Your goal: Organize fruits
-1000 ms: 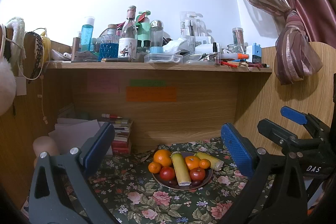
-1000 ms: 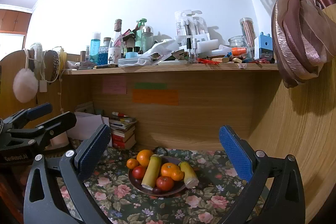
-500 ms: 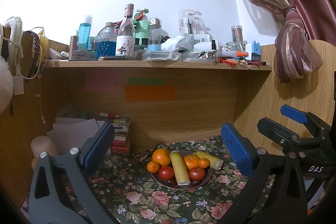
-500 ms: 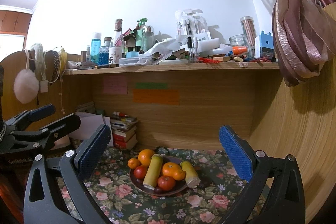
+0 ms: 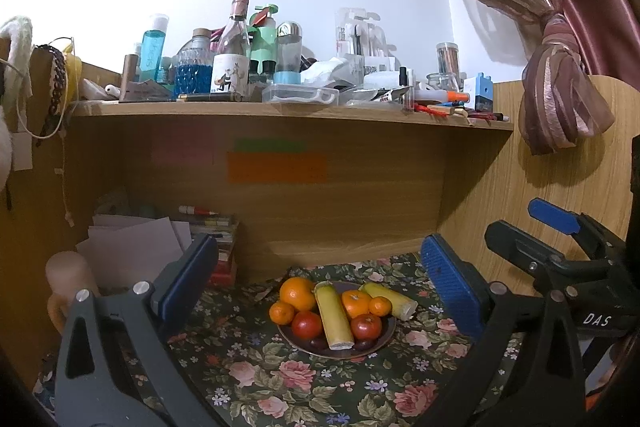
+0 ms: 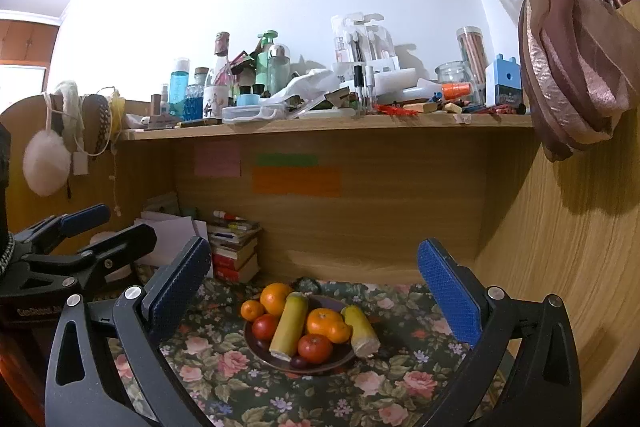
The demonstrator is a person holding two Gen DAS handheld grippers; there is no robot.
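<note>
Left tongs: spread, empty. Right tongs: spread, empty.

Plate: ahead of and below both tongs, centred between their fingers, on the floral tabletop. Heaped with oranges, tomatoes, two corn pieces.

Risk, judged: round fruit is piled touching; lifting one may roll neighbours off the plate. Corn may slip from a pinch. Stacked books, beyond the right tongs' left finger, crowd any swing that way.

"DAS" in white on right tool body
</note>
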